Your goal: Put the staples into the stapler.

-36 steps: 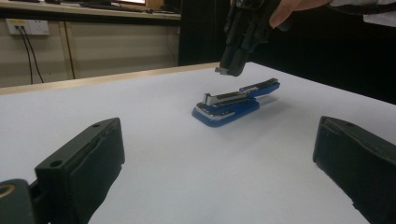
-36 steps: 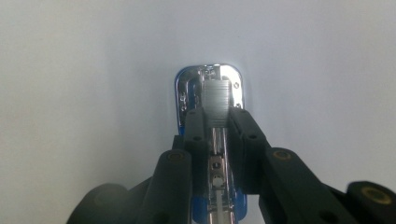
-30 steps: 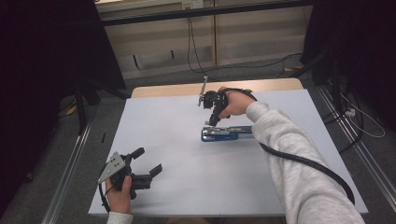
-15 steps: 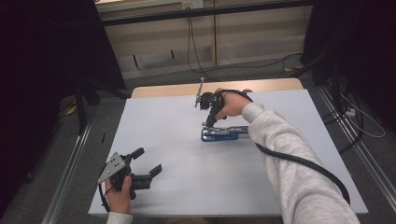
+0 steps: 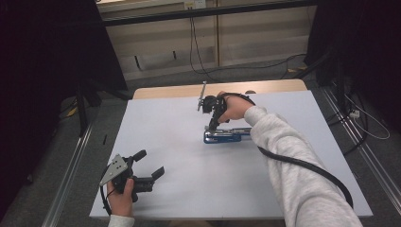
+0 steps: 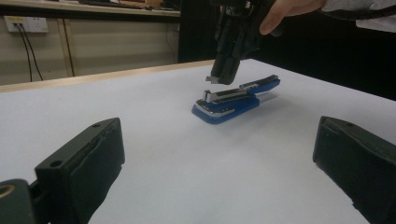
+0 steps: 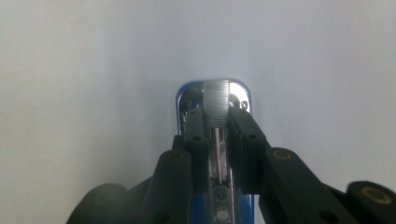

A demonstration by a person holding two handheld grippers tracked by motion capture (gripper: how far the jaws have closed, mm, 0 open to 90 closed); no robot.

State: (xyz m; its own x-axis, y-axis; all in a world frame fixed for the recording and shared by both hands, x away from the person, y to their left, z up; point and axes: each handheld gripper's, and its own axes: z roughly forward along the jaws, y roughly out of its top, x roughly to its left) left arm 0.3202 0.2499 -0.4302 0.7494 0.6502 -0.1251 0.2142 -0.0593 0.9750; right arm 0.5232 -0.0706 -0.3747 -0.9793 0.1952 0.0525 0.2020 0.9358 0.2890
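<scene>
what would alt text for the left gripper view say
A blue stapler lies on a white table, with the right gripper poised just above its front end. The left gripper's two black jaws stand wide apart in the foreground.

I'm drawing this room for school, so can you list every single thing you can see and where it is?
stapler: one, blue and silver, middle of the table, under the right gripper.
table: one, white top with a wooden far edge.
wall socket: one, white, on the far wall with black cables hanging down.
floor cables: several, black and white, right of the table.
rail: one, metal, on the floor left of the table.
left gripper: one, black, near left corner of the table, jaws wide open.
right gripper: one, black, pointing down over the stapler's front end, jaws nearly together either side of its silver top.
sleeve: one, light grey, right arm.
</scene>
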